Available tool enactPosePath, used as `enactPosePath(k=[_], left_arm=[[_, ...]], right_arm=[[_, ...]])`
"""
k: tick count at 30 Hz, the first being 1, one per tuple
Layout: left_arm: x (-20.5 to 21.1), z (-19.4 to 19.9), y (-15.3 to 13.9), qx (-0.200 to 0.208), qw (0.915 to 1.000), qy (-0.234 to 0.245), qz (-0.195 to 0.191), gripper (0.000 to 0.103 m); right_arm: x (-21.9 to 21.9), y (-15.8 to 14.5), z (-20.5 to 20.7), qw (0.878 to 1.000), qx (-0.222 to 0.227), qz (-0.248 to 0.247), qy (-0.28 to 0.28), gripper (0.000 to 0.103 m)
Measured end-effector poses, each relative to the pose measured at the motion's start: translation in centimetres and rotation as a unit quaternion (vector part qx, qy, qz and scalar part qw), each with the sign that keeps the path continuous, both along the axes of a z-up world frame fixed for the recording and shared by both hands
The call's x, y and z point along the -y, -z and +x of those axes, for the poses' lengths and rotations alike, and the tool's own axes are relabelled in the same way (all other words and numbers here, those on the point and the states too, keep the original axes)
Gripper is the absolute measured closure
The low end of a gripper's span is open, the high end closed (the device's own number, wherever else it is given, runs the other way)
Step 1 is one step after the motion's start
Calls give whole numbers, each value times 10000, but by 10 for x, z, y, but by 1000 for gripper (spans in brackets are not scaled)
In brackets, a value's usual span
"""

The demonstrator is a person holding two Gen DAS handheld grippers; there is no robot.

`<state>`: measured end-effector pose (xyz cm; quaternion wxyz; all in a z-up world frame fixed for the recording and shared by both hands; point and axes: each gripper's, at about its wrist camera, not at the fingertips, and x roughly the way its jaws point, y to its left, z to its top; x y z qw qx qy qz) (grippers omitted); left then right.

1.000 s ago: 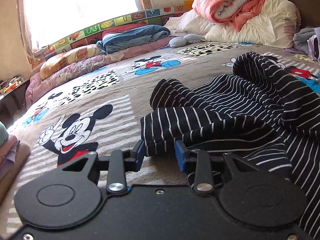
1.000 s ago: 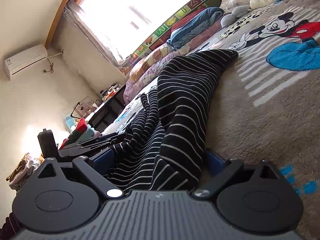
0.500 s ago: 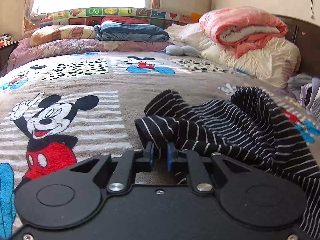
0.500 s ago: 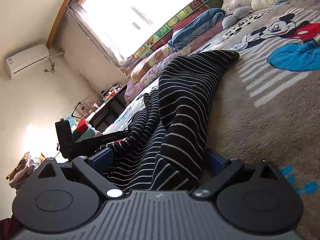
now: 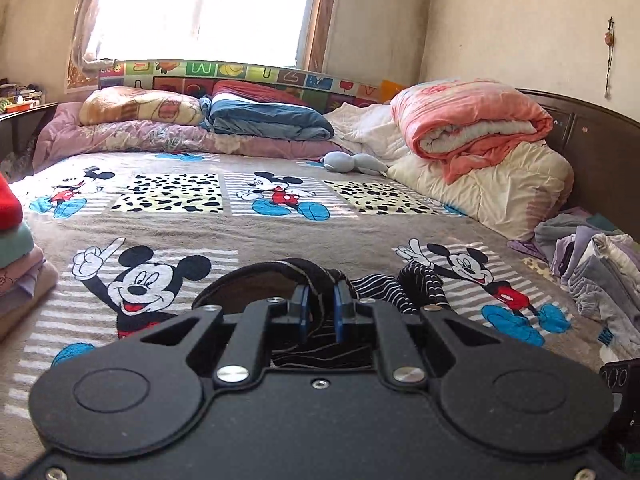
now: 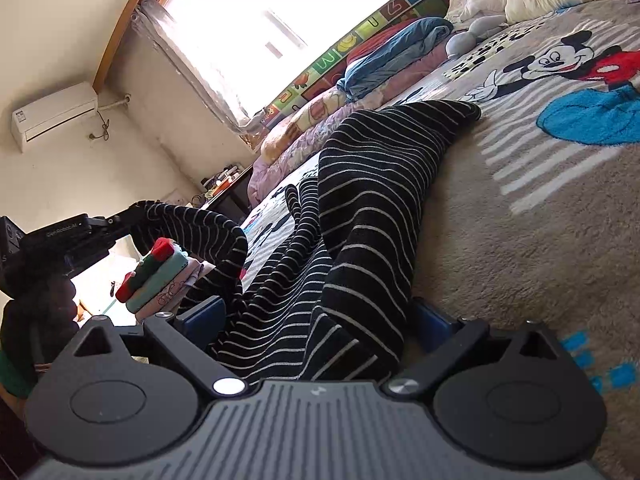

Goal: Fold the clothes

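The bed (image 5: 248,236) fills the room, spread with a Mickey Mouse blanket (image 5: 136,280) and banked along its head edge with rolled quilts and pillows (image 5: 472,124). A stack of folded clothes (image 6: 160,276) sits at the bed's left edge, and a loose heap of unfolded laundry (image 5: 596,264) lies by the right edge.

The black-and-white striped garment (image 6: 360,208) sprawls across the near middle of the bed, one long part running out toward the head edge, the rest bunched near the foot. It looks like a soft, light knit: limp, stretchy, likely to sag and twist wherever it is not held. I would judge it best taken at a hem or cuff, one corner per hand, and pulled taut before laying it flat.

The left gripper (image 5: 320,312) has its fingers (image 5: 301,312) drawn nearly together on a dark banded edge of the garment, lifting it clear of the blanket. The right gripper (image 6: 316,320) sits low at the bed, its fingers (image 6: 204,314) spread wide with a thick bunch of striped cloth lying between them, not yet pinched.
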<state>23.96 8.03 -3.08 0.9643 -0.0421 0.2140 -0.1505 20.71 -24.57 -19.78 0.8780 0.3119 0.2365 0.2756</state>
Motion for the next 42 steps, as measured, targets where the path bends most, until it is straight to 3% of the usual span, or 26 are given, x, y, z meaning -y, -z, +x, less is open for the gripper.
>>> enactPosePath(k=[3, 6, 11, 16, 24, 27, 29, 33, 37, 38, 40, 42], left_arm=[[8, -2, -7, 79, 9998, 6, -161, 94], [-14, -13, -16, 290, 9967, -188, -736, 94], [-61, -40, -47, 567, 9817, -597, -1719, 94], [-93, -63, -51, 526, 9673, -1461, -2007, 94], [-142, -67, -30, 396, 9284, -2826, -2380, 94], [-163, -52, -4, 129, 9163, -3193, -2412, 94], [-179, -41, 19, -87, 9039, -3477, -2490, 94], [-210, -23, 61, -348, 8803, -3550, -3129, 94], [-220, -6, 78, -210, 8772, -3387, -3396, 93], [-218, -4, 77, -147, 8804, -3450, -3249, 92], [-215, -2, 74, -26, 8862, -3576, -2947, 62], [-214, -8, 70, 26, 8906, -3712, -2627, 58]], right_arm=[[1, 1, -1, 10000, 10, 24, -7, 6], [1, 1, 0, 10000, 19, 45, -18, 6], [2, 2, -1, 10000, 26, 70, -24, 6], [1, 1, -1, 10000, 23, 54, -29, 6], [0, 0, -1, 10000, 12, 70, -38, 6], [0, 0, -1, 10000, 12, 62, -39, 6], [0, 0, -1, 10000, 15, 60, -45, 5], [-1, 0, -1, 10000, 19, 54, -57, 5], [-2, 0, -1, 10000, 20, 35, -68, 4], [-2, 0, -1, 10000, 20, 32, -71, 4], [-2, 0, -1, 10000, 19, 27, -78, 4], [-2, 0, 0, 10000, 16, 25, -82, 4]])
